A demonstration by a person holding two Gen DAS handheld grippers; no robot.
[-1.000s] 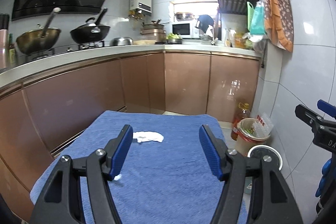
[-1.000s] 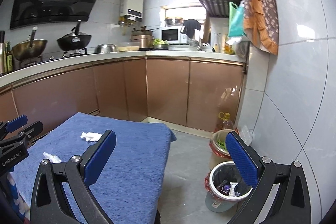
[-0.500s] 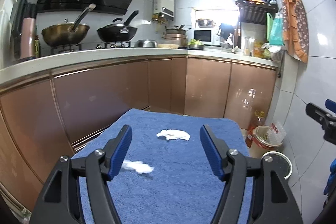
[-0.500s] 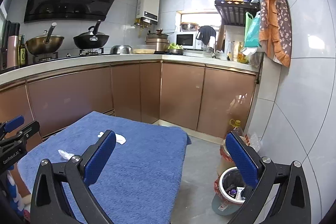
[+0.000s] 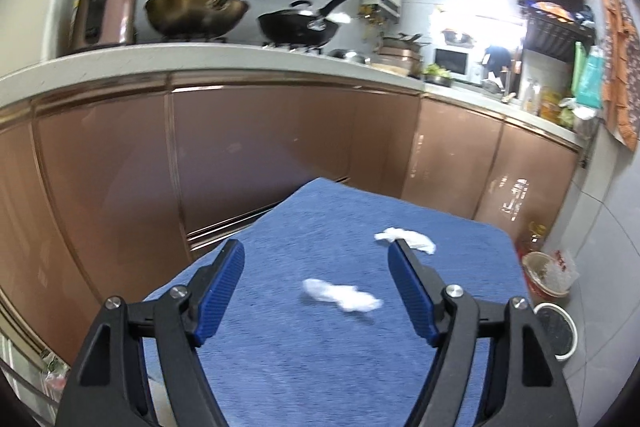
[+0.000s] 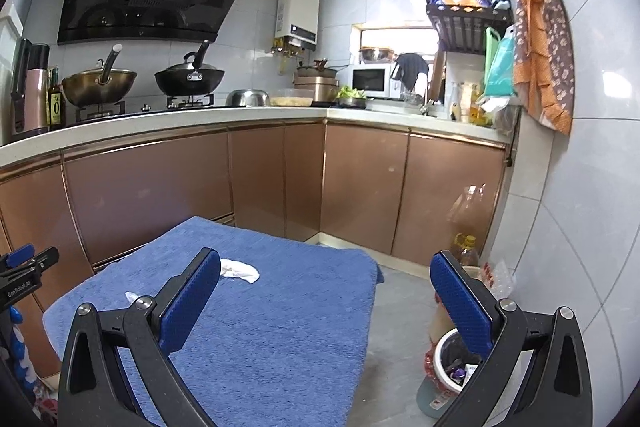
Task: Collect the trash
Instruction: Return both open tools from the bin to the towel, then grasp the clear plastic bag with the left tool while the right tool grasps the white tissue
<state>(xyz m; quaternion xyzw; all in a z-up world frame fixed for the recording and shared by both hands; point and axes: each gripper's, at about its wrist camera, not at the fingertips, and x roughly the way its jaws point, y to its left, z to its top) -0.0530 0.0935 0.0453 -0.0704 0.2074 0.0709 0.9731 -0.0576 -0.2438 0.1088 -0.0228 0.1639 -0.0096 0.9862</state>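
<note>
So the trash here is two crumpled white tissues on the blue towel point(image 5: 320, 355). The near tissue point(image 5: 341, 296) sits mid-towel, and the far tissue point(image 5: 406, 239) is closer to the towel's back edge.

The left gripper point(image 5: 316, 293) hangs over the near tissue, spread wide, holding nothing. The right gripper point(image 6: 326, 301) is also wide open and empty, out past the towel's right edge above the white bin point(image 6: 454, 363) on the floor.

Main risk imo: the tissue is flat and flimsy, so closing too high misses it, and too low pinches the towel's pile and drags the whole cloth. A light wad could also slip out on the way to the bin.
</note>
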